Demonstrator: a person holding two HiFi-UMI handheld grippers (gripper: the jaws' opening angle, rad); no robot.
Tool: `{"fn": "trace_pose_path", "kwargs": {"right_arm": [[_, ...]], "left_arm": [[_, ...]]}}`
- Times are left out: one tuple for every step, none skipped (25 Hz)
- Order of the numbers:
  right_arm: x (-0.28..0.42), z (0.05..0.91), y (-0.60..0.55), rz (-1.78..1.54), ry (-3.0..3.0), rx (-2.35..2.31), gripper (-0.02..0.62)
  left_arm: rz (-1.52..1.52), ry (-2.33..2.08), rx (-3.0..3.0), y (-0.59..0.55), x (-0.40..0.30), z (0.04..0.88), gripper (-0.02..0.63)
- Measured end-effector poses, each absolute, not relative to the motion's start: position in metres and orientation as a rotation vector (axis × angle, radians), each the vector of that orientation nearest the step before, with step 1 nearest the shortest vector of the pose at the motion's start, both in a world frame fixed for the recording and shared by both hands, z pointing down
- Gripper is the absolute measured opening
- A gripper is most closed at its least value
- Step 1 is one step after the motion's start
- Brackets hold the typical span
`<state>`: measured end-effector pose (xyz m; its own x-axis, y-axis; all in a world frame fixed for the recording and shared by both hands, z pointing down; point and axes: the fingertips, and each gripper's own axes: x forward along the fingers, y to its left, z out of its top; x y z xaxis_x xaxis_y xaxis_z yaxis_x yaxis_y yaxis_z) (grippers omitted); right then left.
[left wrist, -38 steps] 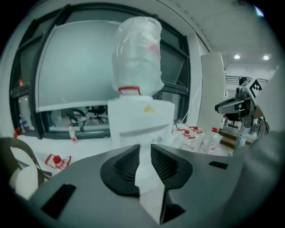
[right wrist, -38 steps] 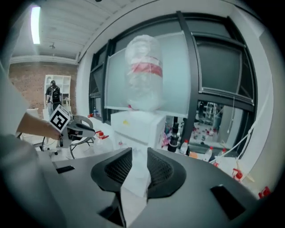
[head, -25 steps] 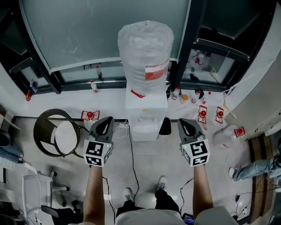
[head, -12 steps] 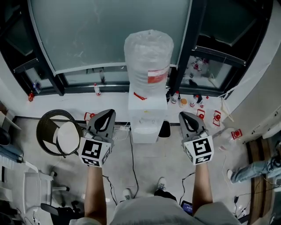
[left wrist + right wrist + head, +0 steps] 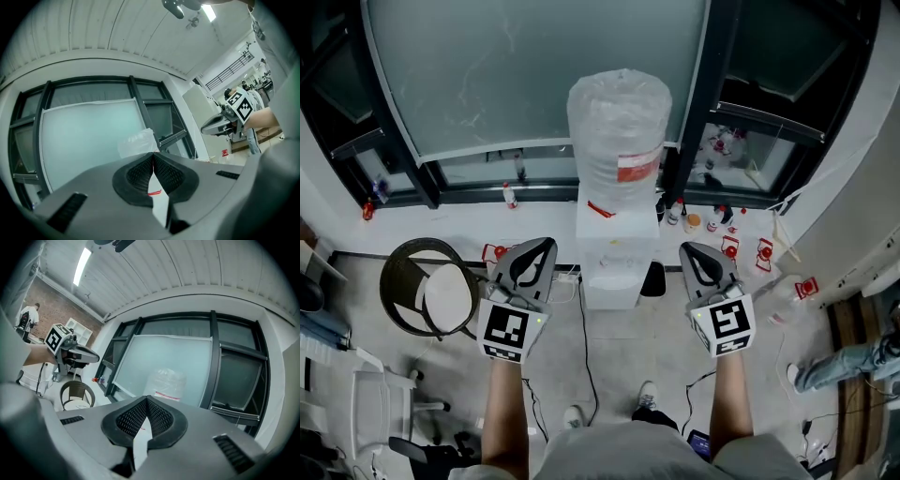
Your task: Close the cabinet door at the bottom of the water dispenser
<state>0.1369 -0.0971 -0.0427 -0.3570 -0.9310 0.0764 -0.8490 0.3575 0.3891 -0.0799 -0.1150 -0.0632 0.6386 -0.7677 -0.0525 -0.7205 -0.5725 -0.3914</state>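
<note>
White water dispenser (image 5: 617, 272), red-banded clear bottle (image 5: 620, 131), brown woven chair (image 5: 427, 286)

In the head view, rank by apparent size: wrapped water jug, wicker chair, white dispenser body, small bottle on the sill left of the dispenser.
1. wrapped water jug, though it sits nearer the camera
2. wicker chair and white dispenser body: too alike to rank
3. small bottle
</note>
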Motion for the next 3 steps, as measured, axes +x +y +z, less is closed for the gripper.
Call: {"fn": "trace_pose_path", "kwargs": {"right_arm": [[0.1398, -0.0426, -0.0982, -0.41, -2.341, 1.582, 0.026], [0.1428, -0.0423, -0.0991, -0.409, -2.342, 1.581, 0.026], [0.1458, -0.0418, -0.0999, -0.406, -2.344, 1.58, 0.026]], "left_arm": [[-0.176, 1.179, -2.486, -0.1159, -0.0765, -0.063, 0.02], [-0.179, 1.178, -2.488, -0.1167, -0.0731, -0.0625, 0.02], [-0.183, 1.177, -2.491, -0.1176, -0.0697, -0.0619, 0.02]]}}
